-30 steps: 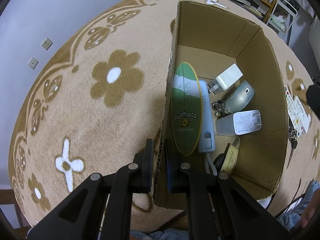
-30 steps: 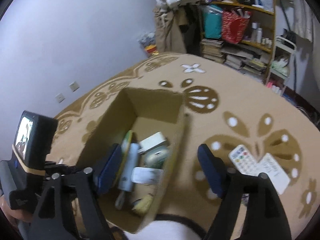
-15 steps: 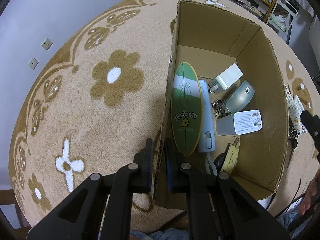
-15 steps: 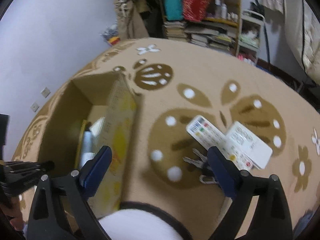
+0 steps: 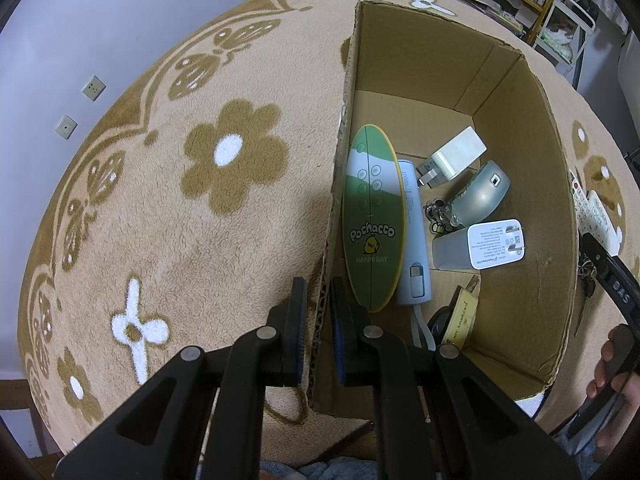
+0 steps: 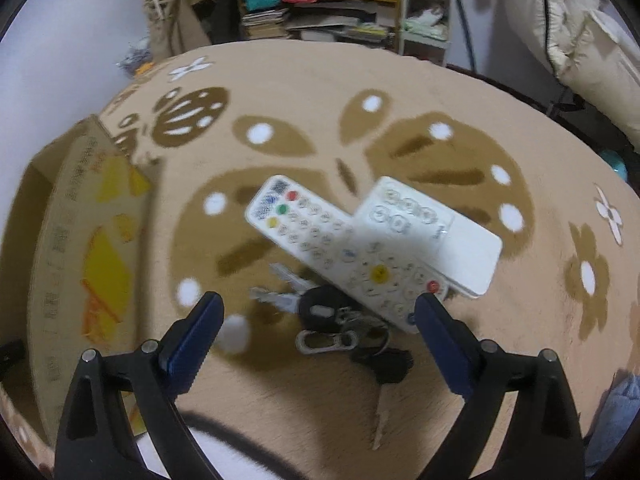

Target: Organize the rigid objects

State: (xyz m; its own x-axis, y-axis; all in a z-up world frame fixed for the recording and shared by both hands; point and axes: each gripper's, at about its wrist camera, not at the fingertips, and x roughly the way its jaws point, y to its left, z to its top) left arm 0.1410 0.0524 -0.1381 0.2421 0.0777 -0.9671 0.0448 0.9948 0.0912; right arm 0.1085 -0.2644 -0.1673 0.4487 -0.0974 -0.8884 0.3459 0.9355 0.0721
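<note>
On the flowered rug (image 5: 168, 240), the left wrist view looks down at a cardboard box (image 5: 520, 240) whose near-left wall is pinched between the pads of the left claw (image 5: 318, 316), narrow, one finger outside the wall and one inside. Inside the box, a green oval Pochacco case (image 5: 372, 224) leans against that wall, with a pale blue power bank (image 5: 414, 248) just beside it. Farther in lie a white charger (image 5: 456, 158), a grey-green mouse (image 5: 482, 196), a small bunch of keys (image 5: 436, 216) between mouse and power bank, a plug adapter (image 5: 478, 246) with its labelled face up, and a yellow tag (image 5: 462, 320) near the front corner. At the right edge, outside the box, part of the right claw's black arm and a hand (image 5: 616, 364) show, with the remotes partly visible past the box rim. From the right wrist view, slightly blurred, the right claw (image 6: 318, 334) stands wide with nothing between its pads, held above a key bunch (image 6: 344, 332) that lies on the rug (image 6: 540, 320). Just beyond the keys, a long white remote (image 6: 340, 248) lies slantwise, its far side touching a second, wider white remote (image 6: 432, 232). The box (image 6: 80, 248) stands to the left, its printed yellow side facing the camera.
</note>
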